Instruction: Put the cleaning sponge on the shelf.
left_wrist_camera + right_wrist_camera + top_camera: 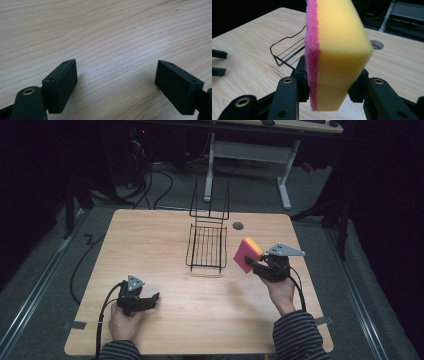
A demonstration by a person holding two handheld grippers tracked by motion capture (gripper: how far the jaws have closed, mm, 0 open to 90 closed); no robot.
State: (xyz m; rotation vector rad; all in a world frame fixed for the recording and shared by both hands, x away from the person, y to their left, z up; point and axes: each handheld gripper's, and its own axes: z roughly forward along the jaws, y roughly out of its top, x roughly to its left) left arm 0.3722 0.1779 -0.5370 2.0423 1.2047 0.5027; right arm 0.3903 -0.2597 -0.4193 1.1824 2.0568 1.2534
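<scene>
**A:** On the right side of the wooden table [165, 330], what is the person holding?

**B:** The right gripper [254, 264] is clamped on a sponge [247, 254], yellow foam with a pink scouring layer. It is lifted clear of the tabletop and stands on edge, just to the right of a black wire rack [206, 248] in the middle of the table. In the right gripper view the jaws press on the sponge's [337, 50] lower part, one on the pink face and one on the yellow, and the foam looks pinched there.

**A:** And the other hand?

**B:** The left gripper [154, 298] rests low near the front left of the table, well apart from the rack. Its jaws stand wide apart with nothing between them, only bare wood grain beneath.

**A:** What might go wrong from here?

**B:** The grip is low on soft foam, so most of the sponge stands unsupported above the jaws. I judge it could tip or squirm loose if the hand swings quickly. If it is headed for the rack, a corner could catch on the thin wires of the rim [284, 46], or drag the light rack across the table, since the free gripper is not steadying it.
</scene>
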